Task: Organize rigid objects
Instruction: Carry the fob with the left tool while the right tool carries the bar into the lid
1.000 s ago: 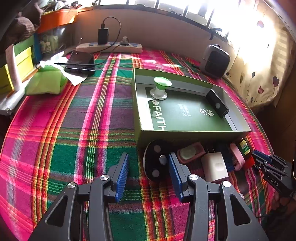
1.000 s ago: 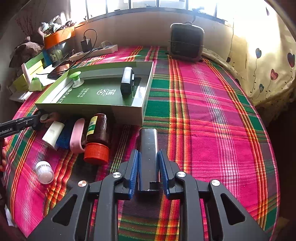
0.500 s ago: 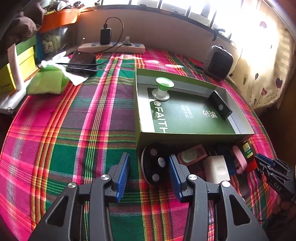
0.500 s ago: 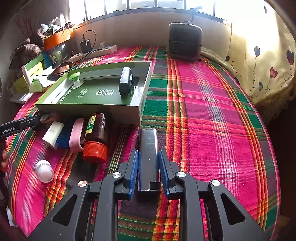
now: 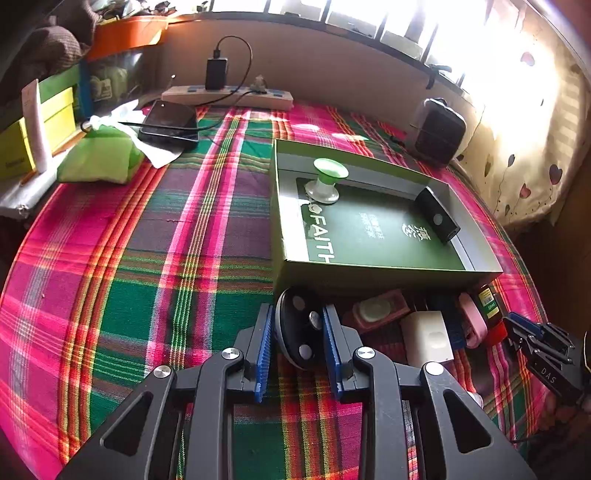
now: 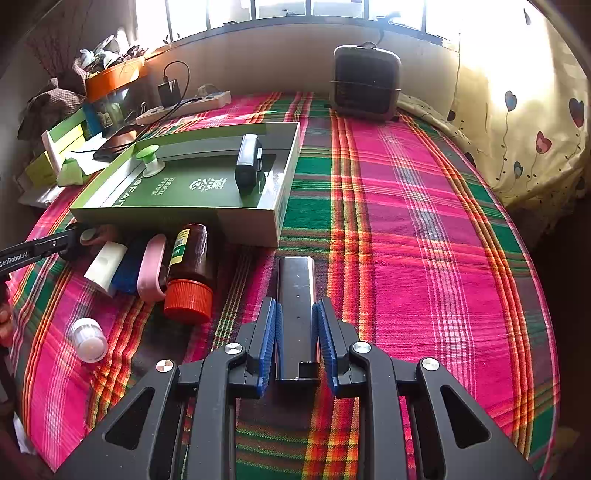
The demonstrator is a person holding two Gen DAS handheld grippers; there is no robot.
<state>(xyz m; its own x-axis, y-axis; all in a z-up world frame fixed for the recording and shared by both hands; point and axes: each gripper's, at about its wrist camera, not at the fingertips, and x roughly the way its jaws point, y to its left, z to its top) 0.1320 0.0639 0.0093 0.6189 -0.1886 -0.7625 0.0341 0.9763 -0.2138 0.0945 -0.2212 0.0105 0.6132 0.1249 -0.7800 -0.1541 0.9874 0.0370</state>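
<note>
Box [image 5: 369, 236] sits mid-bed, ready for loose items. Your left gripper [image 5: 298, 334] jaws pinch the black disc [image 5: 295, 325]; your right gripper [image 6: 297, 332] jaws clamp the dark bar [image 6: 296, 295], both ready to lift in.

— What sort of room is this?

— A sunlit one. A barred window [image 6: 280, 7] runs above a low beige wall [image 6: 280, 59], and glare washes out the right side.

— And the furnishings?

— A surface under a pink, green and orange plaid cloth [image 6: 424, 221], a cream curtain with heart shapes [image 6: 532, 122] at right, and an orange planter [image 5: 125, 35] on cluttered shelves at left.
</note>
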